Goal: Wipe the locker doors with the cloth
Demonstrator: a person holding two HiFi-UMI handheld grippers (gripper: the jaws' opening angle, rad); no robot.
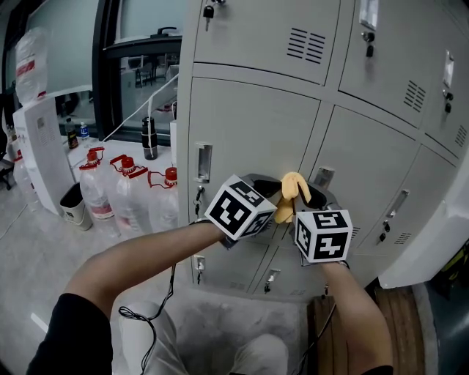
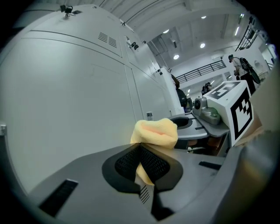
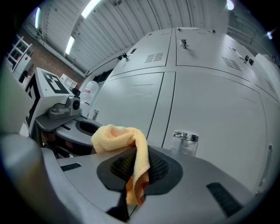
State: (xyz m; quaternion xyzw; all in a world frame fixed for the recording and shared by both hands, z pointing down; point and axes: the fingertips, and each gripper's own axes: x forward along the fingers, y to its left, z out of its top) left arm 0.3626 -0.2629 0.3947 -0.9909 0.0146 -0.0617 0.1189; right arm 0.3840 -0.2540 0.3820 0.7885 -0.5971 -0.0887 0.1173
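Observation:
A small yellow cloth (image 1: 291, 193) is held between both grippers, close in front of the grey locker doors (image 1: 256, 124). My left gripper (image 1: 272, 189) is shut on one end of the cloth (image 2: 154, 133), which bunches above its black pads. My right gripper (image 1: 306, 196) is shut on the other end, and the cloth (image 3: 127, 142) drapes over its pads and hangs down between them. The two grippers sit side by side, nearly touching, at the height of the middle row of doors. A door handle (image 3: 185, 136) shows just beyond the right gripper.
Several plastic water bottles (image 1: 124, 194) with red caps stand on the floor left of the lockers, beside a white cabinet (image 1: 40, 150) and a small bin (image 1: 75, 206). A key (image 1: 208, 12) hangs in an upper door lock. A wooden board (image 1: 399, 322) lies at lower right.

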